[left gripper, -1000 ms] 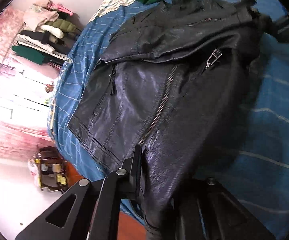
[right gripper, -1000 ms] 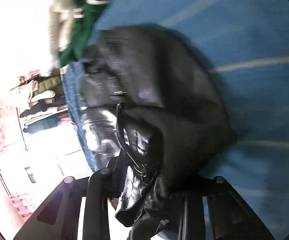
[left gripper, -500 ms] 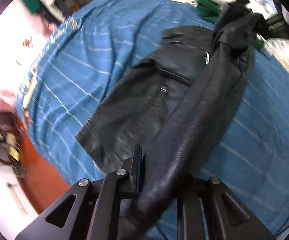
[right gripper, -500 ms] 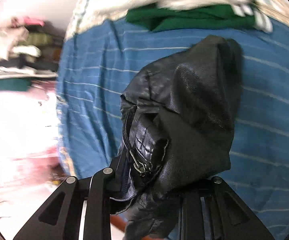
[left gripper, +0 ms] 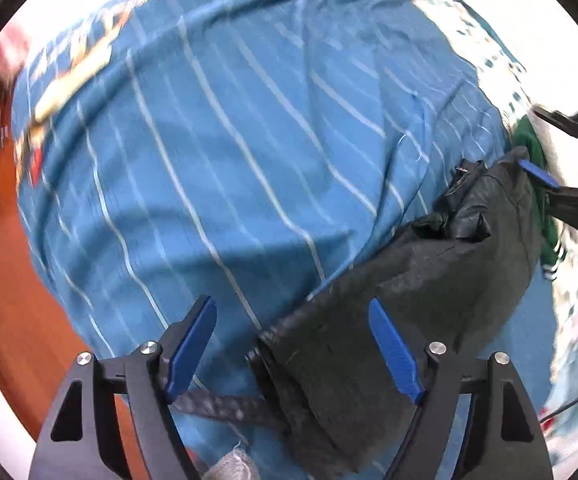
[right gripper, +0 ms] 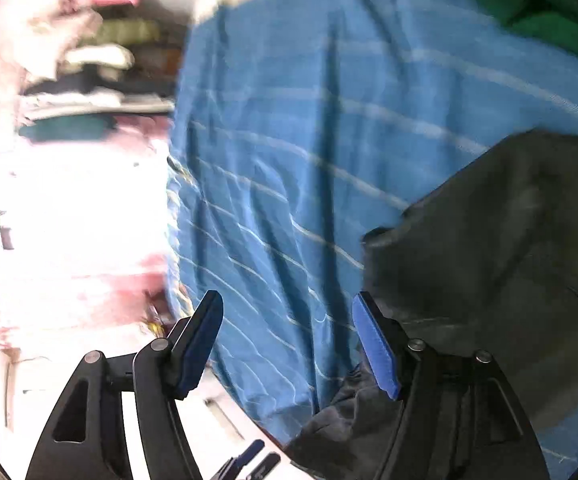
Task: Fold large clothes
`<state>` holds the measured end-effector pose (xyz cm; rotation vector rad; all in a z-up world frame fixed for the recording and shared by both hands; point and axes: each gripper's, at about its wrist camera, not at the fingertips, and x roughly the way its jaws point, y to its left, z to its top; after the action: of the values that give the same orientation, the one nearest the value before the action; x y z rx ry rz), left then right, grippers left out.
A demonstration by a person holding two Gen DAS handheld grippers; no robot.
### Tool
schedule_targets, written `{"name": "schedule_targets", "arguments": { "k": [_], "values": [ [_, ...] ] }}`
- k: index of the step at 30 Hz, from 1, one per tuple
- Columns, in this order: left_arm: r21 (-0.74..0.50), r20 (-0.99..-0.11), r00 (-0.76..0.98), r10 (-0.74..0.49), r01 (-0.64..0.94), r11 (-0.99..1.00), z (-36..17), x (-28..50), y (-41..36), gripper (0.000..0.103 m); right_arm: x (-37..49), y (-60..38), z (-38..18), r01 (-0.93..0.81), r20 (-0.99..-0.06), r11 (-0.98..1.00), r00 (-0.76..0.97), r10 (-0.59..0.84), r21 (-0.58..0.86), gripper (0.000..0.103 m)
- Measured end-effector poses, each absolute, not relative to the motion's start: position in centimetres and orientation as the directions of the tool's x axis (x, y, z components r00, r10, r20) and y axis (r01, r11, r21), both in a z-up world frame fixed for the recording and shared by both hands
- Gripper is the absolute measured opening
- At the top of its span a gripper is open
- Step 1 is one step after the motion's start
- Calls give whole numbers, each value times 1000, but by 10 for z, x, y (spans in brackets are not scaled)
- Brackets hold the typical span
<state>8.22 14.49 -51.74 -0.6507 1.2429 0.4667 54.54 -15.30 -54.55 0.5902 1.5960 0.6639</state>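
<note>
The black leather jacket (left gripper: 417, 292) lies folded into a narrow bundle on the blue striped bedspread (left gripper: 229, 140). My left gripper (left gripper: 293, 344) is open and empty, its right finger over the jacket's near end. The other gripper (left gripper: 561, 184) shows at the jacket's far end. In the right wrist view my right gripper (right gripper: 287, 340) is open and empty above the bedspread (right gripper: 289, 140), with the jacket (right gripper: 497, 248) beside and under its right finger.
A green garment (left gripper: 537, 160) lies past the jacket's far end and shows in the right wrist view (right gripper: 537, 4). The bed's edge drops to a red-brown floor (left gripper: 5, 300) on the left. Shelves with stacked clothes (right gripper: 89, 60) stand beyond the bed.
Both grippers held the jacket in the air half a second ago. Now both have opened and let go, and the jacket lies folded on the bed.
</note>
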Motion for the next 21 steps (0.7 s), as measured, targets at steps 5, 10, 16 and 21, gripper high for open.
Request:
{"name": "schedule_targets", "arguments": {
  "k": [5, 10, 16, 21],
  "values": [
    [-81, -975, 215, 52, -569, 818, -543, 104, 109, 84, 535, -273, -518, 15, -863, 864, 75, 500, 503, 70],
    [-3, -990, 116, 83, -594, 805, -616, 107, 105, 98, 539, -368, -584, 130, -888, 880, 15, 459, 457, 71],
    [-17, -990, 118, 71, -618, 786, -616, 105, 108, 99, 562, -379, -667, 138, -693, 690, -30, 720, 711, 68],
    [48, -990, 81, 115, -573, 818, -609, 119, 100, 99, 554, -363, -650, 86, -738, 733, 75, 670, 675, 16]
  ]
}}
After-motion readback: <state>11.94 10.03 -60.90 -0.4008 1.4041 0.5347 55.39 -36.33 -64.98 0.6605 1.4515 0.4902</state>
